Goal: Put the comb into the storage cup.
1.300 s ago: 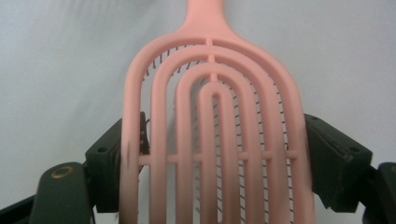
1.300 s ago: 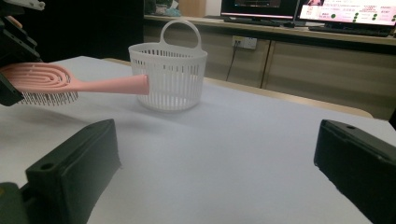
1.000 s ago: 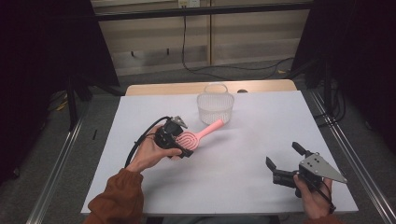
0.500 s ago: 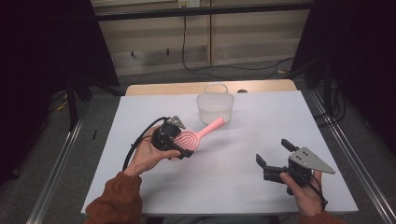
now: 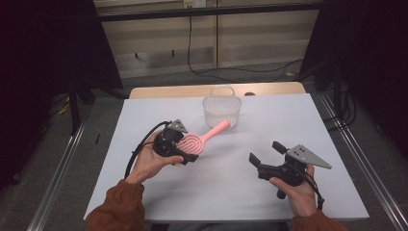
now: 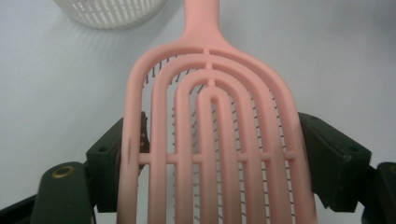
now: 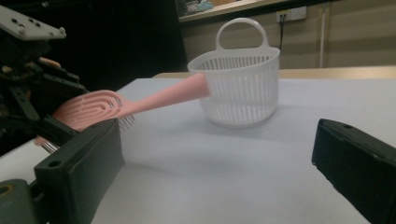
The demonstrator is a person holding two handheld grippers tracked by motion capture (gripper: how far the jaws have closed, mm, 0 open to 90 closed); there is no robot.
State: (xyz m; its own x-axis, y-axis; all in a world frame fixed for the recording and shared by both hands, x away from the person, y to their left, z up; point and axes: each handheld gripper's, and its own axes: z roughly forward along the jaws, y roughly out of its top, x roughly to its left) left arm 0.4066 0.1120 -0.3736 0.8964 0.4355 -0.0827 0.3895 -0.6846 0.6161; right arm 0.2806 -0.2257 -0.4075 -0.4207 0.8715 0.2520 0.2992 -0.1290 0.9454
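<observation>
Left gripper [image 5: 185,153]: its jaws are clamped on the head of the pink plastic vented hairbrush [image 5: 202,139], one black jaw pressing each side edge of the head. In the left gripper view the brush head [image 6: 212,144] sits squarely between the two jaws, ribbed back facing the camera, bristles showing through the slots, handle running away to the top of the frame. In the high view the brush lies left of centre, its handle pointing up and to the right.

The handle tip ends just beside the white plastic slotted basket with a loop handle [image 5: 221,109], which stands upright at upper centre on the white table top [image 5: 308,125]. In the right gripper view the tip [image 7: 196,86] meets the basket's left wall [image 7: 243,88]; touching or just short, I cannot tell.

Right gripper [image 5: 267,153]: jaws spread wide with nothing between them, lower right of the high view, well apart from the brush. The right gripper view confirms it: the two black jaws [image 7: 224,163] stand at opposite bottom corners with bare table between.
</observation>
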